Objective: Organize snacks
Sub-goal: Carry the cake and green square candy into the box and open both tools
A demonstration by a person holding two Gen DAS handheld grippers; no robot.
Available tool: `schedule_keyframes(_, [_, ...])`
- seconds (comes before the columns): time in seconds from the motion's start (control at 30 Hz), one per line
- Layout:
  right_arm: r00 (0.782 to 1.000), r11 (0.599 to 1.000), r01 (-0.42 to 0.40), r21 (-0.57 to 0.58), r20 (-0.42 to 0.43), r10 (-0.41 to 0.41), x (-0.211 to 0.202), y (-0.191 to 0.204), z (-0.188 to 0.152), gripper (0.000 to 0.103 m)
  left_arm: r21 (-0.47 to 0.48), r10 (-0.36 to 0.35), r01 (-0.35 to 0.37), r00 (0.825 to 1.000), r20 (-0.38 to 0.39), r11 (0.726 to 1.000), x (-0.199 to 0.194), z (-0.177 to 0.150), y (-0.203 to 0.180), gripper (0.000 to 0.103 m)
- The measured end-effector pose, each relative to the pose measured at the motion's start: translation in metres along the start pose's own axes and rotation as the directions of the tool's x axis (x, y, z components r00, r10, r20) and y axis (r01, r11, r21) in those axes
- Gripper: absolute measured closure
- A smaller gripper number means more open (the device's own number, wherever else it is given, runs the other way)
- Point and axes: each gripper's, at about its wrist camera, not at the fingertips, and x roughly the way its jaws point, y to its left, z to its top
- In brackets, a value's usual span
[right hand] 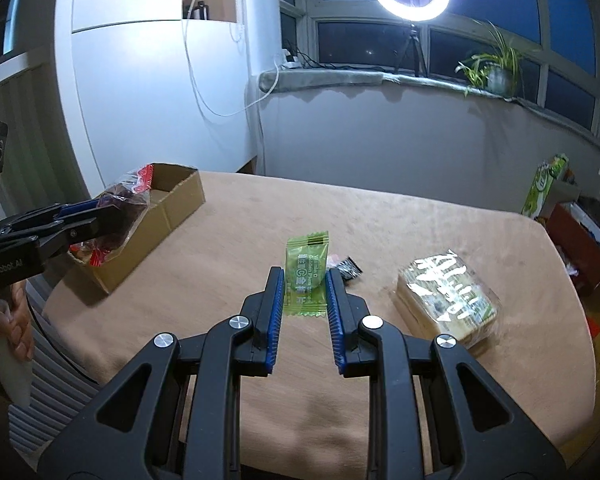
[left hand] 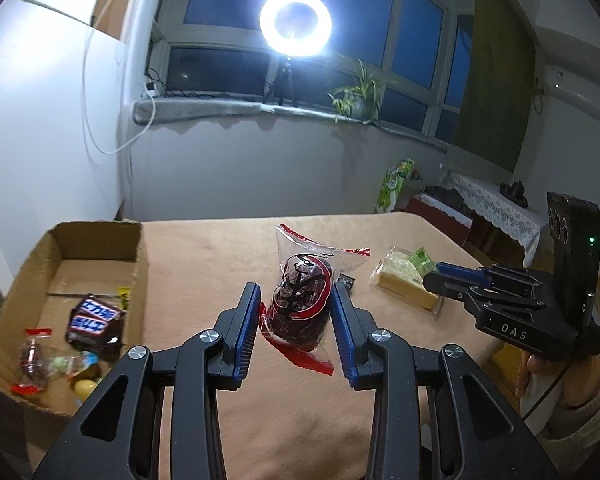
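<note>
Gripped snack bag (left hand: pixel 300 304), seemingly beside box rim (left hand: pixel 140 264)

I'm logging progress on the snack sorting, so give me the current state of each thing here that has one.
left gripper: shut on the red-trimmed snack bag.
red-trimmed snack bag: sealed, held above the table.
right gripper: shut on the green sachet.
green sachet: sealed, held upright, off the table.
cardboard box: open-topped, several snacks inside.
clear cracker pack: sealed, lying on the table.
ring light: switched on.
</note>
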Motion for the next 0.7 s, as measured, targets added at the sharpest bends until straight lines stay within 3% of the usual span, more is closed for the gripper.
schedule_keyframes(0.43, [1.000, 0.996, -0.019, -0.086, -0.005, 0.019, 0.005, 0.044, 0.017, 0.081, -0.060, 0.052, -0.048, 0.997, 0.063, 0.997, -0.036, -0.006, 0.038, 0.069])
schedule_keyframes(0.7, [0.998, 0.986, -0.063, -0.152, -0.011, 0.062, 0.021, 0.083, 0.033, 0.081, -0.110, 0.122, -0.112, 0.989, 0.088, 0.988, -0.057, -0.013, 0.068, 0.069])
